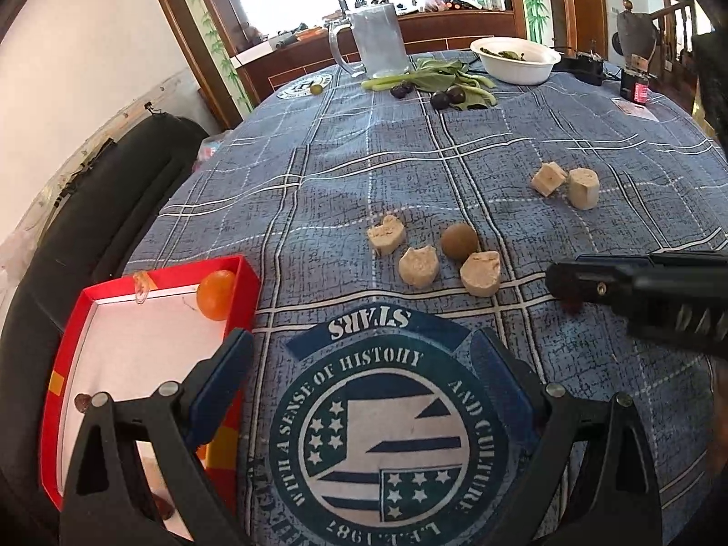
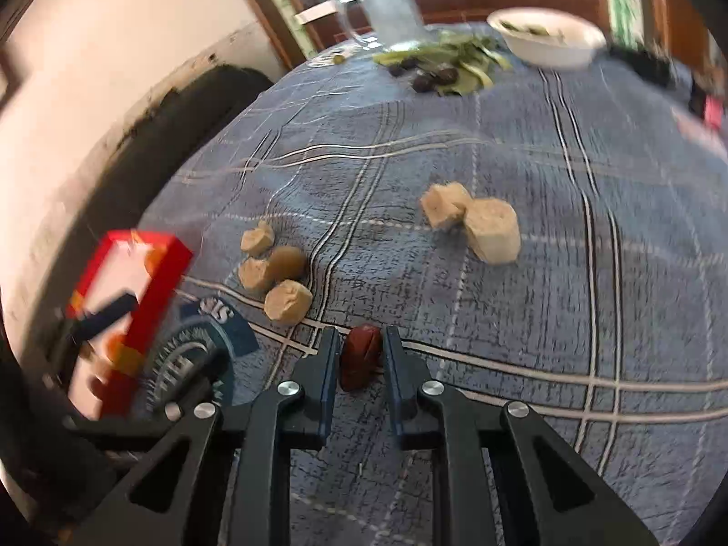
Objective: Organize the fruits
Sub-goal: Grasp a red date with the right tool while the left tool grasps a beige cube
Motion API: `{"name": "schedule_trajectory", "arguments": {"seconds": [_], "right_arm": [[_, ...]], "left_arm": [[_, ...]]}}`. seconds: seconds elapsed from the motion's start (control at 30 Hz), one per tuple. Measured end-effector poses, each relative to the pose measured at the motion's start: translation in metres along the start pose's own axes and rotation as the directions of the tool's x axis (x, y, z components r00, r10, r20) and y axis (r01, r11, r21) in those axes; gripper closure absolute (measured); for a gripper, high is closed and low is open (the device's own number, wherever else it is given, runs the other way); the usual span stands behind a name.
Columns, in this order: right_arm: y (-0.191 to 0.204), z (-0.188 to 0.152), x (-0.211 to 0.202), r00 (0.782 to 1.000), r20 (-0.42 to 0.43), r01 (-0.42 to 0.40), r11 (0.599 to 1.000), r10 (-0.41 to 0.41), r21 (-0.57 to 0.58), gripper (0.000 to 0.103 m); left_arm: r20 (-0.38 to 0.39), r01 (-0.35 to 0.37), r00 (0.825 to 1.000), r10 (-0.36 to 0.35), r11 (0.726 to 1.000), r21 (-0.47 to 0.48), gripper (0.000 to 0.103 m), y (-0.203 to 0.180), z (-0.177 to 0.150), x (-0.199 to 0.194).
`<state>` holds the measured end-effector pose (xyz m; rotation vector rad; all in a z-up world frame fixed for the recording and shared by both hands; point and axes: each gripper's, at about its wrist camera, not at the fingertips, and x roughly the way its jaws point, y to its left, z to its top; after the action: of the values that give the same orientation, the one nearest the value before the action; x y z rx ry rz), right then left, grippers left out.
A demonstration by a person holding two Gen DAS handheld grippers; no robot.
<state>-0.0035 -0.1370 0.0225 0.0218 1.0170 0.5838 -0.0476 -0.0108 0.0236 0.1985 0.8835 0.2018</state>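
Fruit sorting on a cloth-covered bench [image 2: 523,145]: the right gripper [image 2: 361,355] has its fingers set on either side of a red date [image 2: 360,357], the jaws narrowed around it. Whether the pads actually press the fruit cannot be told; a slim gap seems to show on each side. The date lies on the blue checked cloth.

Ahead and left of that gripper sit three pale banana chunks [image 2: 286,301] clustered around a brown-green round fruit [image 2: 285,262]; two more chunks [image 2: 491,230] lie ahead to its right.

The left gripper [image 1: 361,364] hangs released, jaws spread wide over a printed emblem [image 1: 386,446] on the cloth, holding nothing. Just to its left stands a red box [image 1: 248,291] with an orange [image 1: 215,295] in its far corner. Far ahead lie dark plums [image 1: 448,98], leafy greens [image 1: 437,73], a white bowl [image 1: 516,66] and a glass mug [image 1: 377,41].
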Motion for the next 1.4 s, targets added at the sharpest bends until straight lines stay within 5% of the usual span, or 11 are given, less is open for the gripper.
{"name": "schedule_trajectory", "arguments": {"seconds": [0.27, 0.4, 0.5, 0.73, 0.97, 1.13, 1.2, 1.4], "right_arm": [[-0.063, 0.012, -0.021, 0.997, 0.069, 0.028, 0.969, -0.046, 0.247, 0.086], [-0.066, 0.01, -0.03, 0.993, 0.106, 0.018, 0.963, -0.048, 0.268, 0.086], [-0.066, 0.01, -0.031, 0.994, 0.109, 0.002, 0.964, -0.033, 0.267, 0.086], [-0.064, 0.011, -0.028, 0.993, 0.114, -0.003, 0.964, -0.029, 0.265, 0.086], [-0.068, 0.012, -0.034, 0.989, 0.143, 0.004, 0.962, -0.045, 0.273, 0.086], [-0.072, 0.012, -0.042, 0.98, 0.185, 0.019, 0.961, -0.072, 0.274, 0.086], [-0.075, 0.012, -0.046, 0.975, 0.209, 0.017, 0.958, -0.08, 0.286, 0.086], [-0.085, 0.009, -0.053, 0.965, 0.245, 0.009, 0.947, -0.092, 0.32, 0.086]], "left_arm": [[-0.011, 0.086, 0.996, -0.086, 0.996, -0.015, 0.007, -0.005, 0.014, 0.006], [-0.032, 0.117, 0.993, -0.117, 0.993, -0.01, 0.008, -0.017, 0.023, 0.018], [-0.047, 0.143, 0.989, -0.144, 0.99, -0.013, 0.025, -0.022, 0.026, 0.024], [-0.063, 0.196, 0.978, -0.198, 0.98, -0.041, 0.033, -0.027, 0.031, 0.038], [-0.022, 0.215, 0.976, -0.216, 0.976, -0.028, 0.059, -0.029, 0.032, 0.036], [-0.019, 0.241, 0.97, -0.243, 0.968, -0.065, 0.06, -0.018, 0.026, 0.024], [0.004, 0.24, 0.971, -0.24, 0.969, -0.064, 0.08, -0.014, 0.024, 0.013], [0.084, 0.234, 0.97, -0.228, 0.969, -0.079, 0.08, 0.012, 0.014, -0.029]]}}
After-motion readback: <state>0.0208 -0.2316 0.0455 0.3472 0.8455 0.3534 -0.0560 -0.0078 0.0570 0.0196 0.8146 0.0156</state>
